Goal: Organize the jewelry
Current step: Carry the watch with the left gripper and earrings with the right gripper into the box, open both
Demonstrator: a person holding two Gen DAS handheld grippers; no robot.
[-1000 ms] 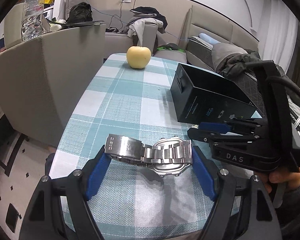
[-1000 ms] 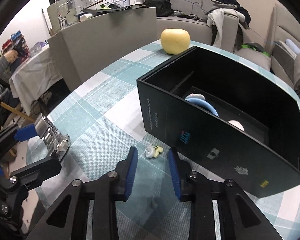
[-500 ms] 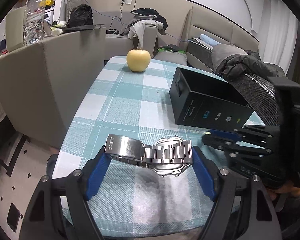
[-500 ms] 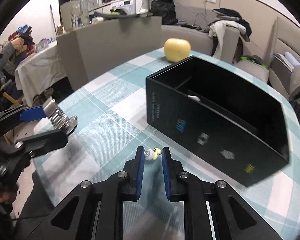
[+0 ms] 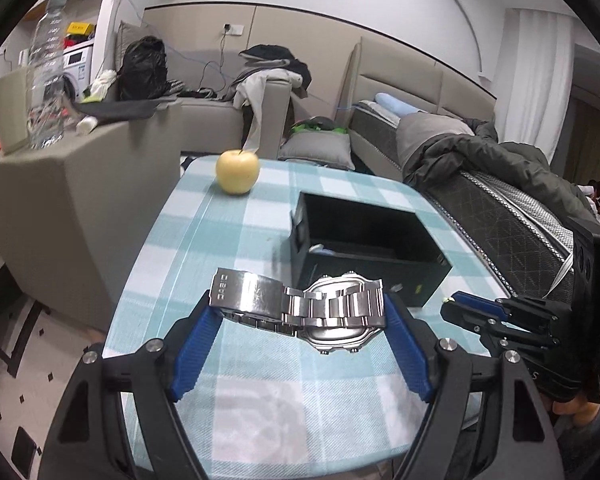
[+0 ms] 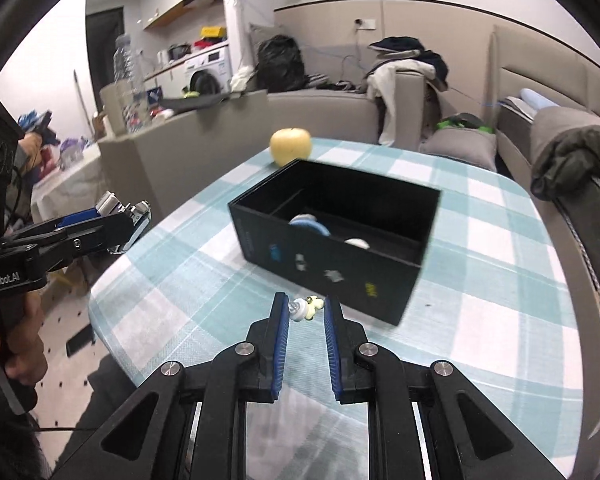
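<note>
My left gripper (image 5: 300, 316) is shut on a silver metal watch (image 5: 300, 306) and holds it above the checked tablecloth, near the open black box (image 5: 364, 240). My right gripper (image 6: 306, 308) is shut on a small white and yellow earring (image 6: 306, 309), lifted above the cloth just in front of the box (image 6: 332, 232). The box holds a blue ring-shaped piece (image 6: 310, 224) and a small white piece (image 6: 358, 243). In the right wrist view the left gripper (image 6: 116, 220) with the watch is at the left.
A yellow apple (image 5: 237, 171) stands at the far end of the table (image 5: 260, 392). A grey sofa back (image 5: 72, 184) runs along the table's left side. A bed with a dark jacket (image 5: 480, 160) lies to the right.
My right gripper has closed on the earring and lifted it off the cloth. My left gripper has risen with the watch and moved closer to the box.
</note>
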